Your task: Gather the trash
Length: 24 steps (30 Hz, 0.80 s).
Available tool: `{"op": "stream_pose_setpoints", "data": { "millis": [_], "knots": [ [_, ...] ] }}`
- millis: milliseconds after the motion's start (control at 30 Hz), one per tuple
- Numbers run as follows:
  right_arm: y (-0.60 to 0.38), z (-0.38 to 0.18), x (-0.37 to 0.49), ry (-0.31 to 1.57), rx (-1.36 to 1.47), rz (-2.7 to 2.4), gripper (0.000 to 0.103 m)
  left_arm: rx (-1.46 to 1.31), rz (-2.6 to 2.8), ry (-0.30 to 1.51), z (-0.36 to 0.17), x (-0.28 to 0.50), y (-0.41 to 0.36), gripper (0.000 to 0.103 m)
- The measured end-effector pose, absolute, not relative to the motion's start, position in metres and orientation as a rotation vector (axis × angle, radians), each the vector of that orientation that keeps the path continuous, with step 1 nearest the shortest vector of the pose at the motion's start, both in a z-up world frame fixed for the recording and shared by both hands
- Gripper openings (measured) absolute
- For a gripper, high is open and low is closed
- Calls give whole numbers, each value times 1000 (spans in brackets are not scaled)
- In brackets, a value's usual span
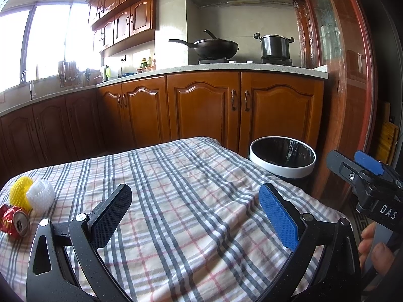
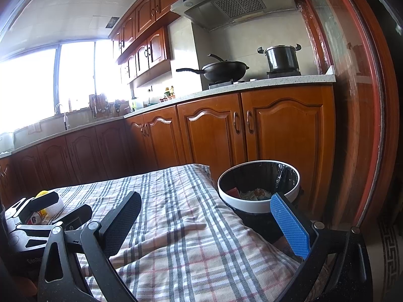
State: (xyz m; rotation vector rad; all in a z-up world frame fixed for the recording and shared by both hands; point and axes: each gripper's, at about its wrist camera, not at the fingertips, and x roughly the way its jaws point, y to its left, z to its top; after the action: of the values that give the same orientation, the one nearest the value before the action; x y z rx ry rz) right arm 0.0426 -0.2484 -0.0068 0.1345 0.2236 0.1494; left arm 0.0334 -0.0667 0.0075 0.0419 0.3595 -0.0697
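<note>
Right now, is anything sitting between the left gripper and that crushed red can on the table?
Nothing visible. The left gripper is open over bare plaid tablecloth, and the crushed red can lies off to its left near the table edge. The yellow foam net and white foam net sit just behind the can, touching it, not in the path.

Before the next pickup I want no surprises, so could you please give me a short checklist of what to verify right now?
1. Left claw open and empty: ok.
2. Right claw open and empty: ok.
3. Trash left on the checked tablecloth: crushed red drink can, yellow foam net sleeve, white foam net sleeve, all at its left end: ok.
4. White-rimmed round bin with black liner uncovered beside the table's right end: ok.
5. Room left in bin; scraps lie low inside: ok.
6. Whether the can is empty: cannot tell.
</note>
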Motion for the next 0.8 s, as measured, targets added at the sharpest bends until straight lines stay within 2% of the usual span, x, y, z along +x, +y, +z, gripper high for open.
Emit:
{"op": "stream_pose_setpoints", "data": {
  "millis": [800],
  "knots": [
    [-251,-4,51,244,137,159,103,31,-68,375,9,41,-60,103]
  ]
}}
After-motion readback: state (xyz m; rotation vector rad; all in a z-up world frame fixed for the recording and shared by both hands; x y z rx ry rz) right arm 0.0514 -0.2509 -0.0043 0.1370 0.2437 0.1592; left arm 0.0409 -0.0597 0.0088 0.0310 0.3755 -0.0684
